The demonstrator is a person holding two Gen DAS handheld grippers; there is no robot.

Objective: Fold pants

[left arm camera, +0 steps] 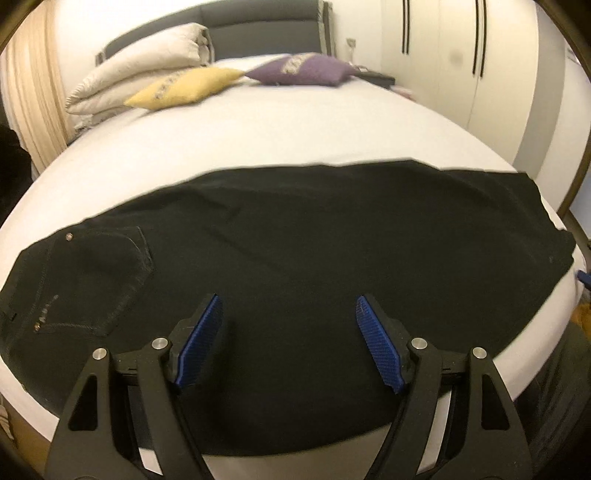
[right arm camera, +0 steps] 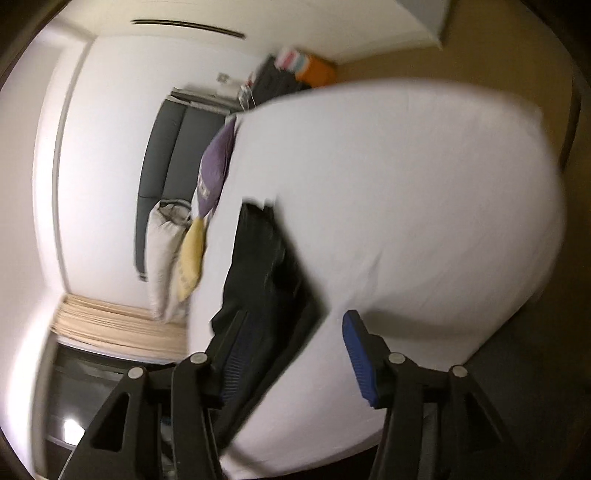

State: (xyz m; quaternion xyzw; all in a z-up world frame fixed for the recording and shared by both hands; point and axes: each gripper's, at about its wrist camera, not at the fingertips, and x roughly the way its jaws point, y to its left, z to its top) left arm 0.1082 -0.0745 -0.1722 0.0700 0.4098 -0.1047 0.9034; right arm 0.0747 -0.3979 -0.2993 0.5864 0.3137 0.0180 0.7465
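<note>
Black pants [left arm camera: 295, 266] spread flat on white bed [left arm camera: 258, 147], cushions [left arm camera: 295, 68] by grey headboard [left arm camera: 258, 33], wardrobe [left arm camera: 443, 55] behind; left gripper [left arm camera: 290, 314] apart and empty; right gripper [right arm camera: 291, 332] apart over pants' edge

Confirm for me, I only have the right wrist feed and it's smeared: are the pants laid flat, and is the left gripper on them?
Observer: Flat, yes. The pants lie spread sideways across the near part of the bed, one leg on top of the other. The left gripper is open above them, nothing between its fingers.
Operator: Which end is the waist?
Observer: Left end in the left wrist view; the back pocket faces up there.
Operator: Anything else on the bed?
Observer: A yellow cushion and a purple cushion at the head end, well away from the pants.
</note>
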